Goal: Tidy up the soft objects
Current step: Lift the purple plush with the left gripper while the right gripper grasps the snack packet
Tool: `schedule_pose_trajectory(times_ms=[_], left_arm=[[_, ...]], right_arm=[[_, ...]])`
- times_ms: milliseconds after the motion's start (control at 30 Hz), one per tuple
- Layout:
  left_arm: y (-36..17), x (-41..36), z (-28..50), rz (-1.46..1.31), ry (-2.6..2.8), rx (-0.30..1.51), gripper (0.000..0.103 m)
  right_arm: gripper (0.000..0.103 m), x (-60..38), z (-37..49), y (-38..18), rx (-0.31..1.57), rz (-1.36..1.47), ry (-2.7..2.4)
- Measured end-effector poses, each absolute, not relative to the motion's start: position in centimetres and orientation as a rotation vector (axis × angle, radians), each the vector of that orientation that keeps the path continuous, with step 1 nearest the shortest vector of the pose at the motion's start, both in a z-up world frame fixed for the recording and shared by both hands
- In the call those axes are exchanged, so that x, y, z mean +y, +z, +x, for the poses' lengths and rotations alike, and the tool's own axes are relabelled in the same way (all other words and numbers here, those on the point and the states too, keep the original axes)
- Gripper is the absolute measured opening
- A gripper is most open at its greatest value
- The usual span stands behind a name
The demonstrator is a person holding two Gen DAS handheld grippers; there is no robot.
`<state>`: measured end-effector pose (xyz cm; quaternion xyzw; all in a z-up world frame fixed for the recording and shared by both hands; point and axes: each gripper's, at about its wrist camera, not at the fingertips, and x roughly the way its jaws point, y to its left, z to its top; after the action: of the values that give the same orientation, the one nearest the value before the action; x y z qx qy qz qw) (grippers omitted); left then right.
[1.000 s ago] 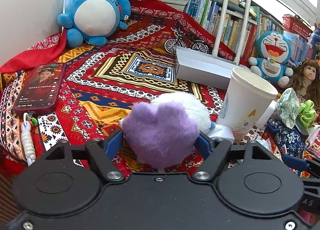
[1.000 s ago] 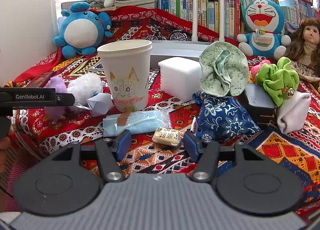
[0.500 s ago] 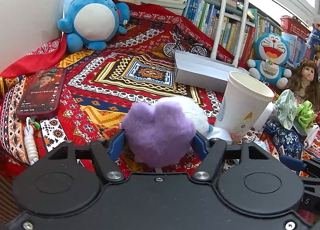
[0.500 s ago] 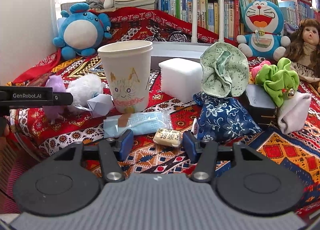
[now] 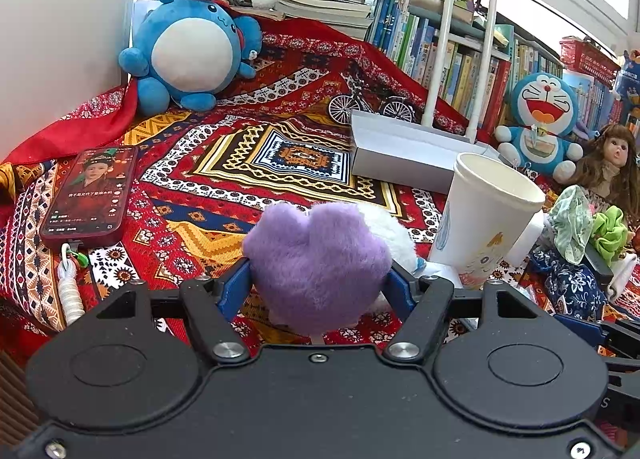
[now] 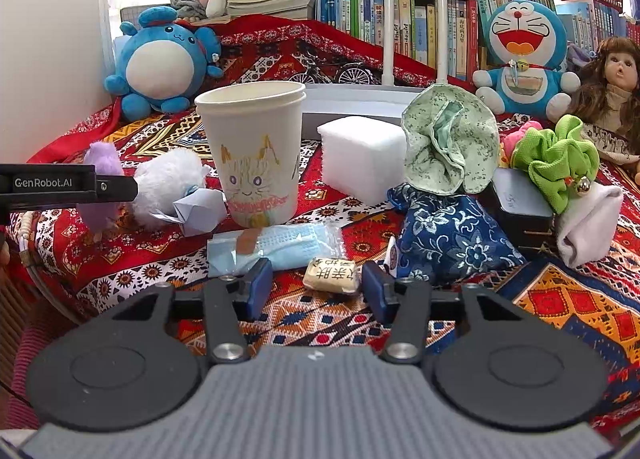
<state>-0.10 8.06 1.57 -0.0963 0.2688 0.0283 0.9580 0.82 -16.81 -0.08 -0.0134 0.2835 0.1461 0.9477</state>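
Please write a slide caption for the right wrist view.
Right gripper closing around a small beige wrapped packet before a cat-drawn paper cup.

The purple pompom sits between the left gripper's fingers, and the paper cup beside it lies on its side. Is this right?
Not quite. The purple pompom does sit between the left gripper's fingers, but the paper cup stands upright, mouth up, as the right wrist view shows.

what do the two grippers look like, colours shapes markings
The left gripper has a smooth black body with two round discs, angular black linkage arms on silver pivot screws, and blue finger pads. Seen side-on from the right wrist, it is a slim black bar printed "GenRobot.AI" in white. The right gripper is the same build, but with a ribbed grey centre plate.
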Motion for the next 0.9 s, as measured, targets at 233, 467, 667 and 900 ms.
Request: schedule_pose_trajectory(times_ms=[233,467,667,900], left_arm=[[1.6,8.1,-0.1,-0.196,0.058,0.547,0.067],[1.6,8.2,-0.1,-0.192,0.066,0.544,0.067],[1.9,8.0,-0.1,-0.186,0.068,0.537,0.066],[2.7,8.0,0.1,-0.174,0.065,0.516,0.066]], right_arm=[[0.053,-16.6,0.7,-0.1,0.573,-0.055,0.282],[0.052,-16.8,0.7,-0.1,0.570,-0.040,0.266],[0.035,-16.8,0.7,0.0,0.569,-0.043,0.250],[0.034,-17.4,0.9,0.4,0.573,0.007,0.261]])
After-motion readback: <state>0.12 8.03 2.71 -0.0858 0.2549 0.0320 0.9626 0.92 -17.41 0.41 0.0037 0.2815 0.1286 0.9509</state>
